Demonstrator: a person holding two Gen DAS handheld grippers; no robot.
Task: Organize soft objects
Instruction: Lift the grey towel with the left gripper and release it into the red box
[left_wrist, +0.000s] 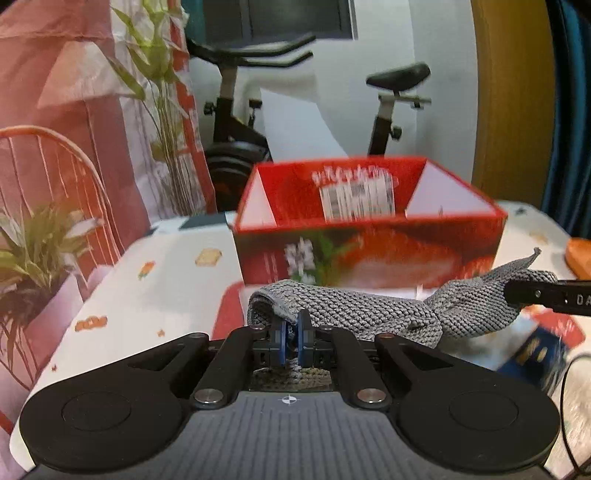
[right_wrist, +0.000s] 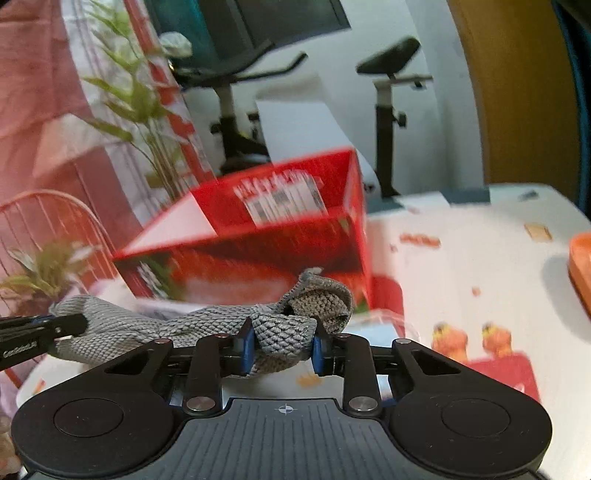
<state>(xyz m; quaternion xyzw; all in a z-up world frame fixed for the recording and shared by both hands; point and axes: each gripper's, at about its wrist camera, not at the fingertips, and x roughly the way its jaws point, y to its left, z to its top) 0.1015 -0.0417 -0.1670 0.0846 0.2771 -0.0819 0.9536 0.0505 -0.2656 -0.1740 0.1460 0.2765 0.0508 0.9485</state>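
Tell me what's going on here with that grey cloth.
A person's two hand-held grippers share one grey knitted cloth. The left hand-held gripper is clamped on one end, the right hand-held gripper on a bunched fold at the other, stretching it in front of the open red cardboard box on the table.

Even indoor light, motion-blurred red box (left_wrist: 369, 221), fisheye bending at edges.

box label (left_wrist: 357, 197): blurred, unreadable | orange thing (right_wrist: 580, 273): cut by right edge
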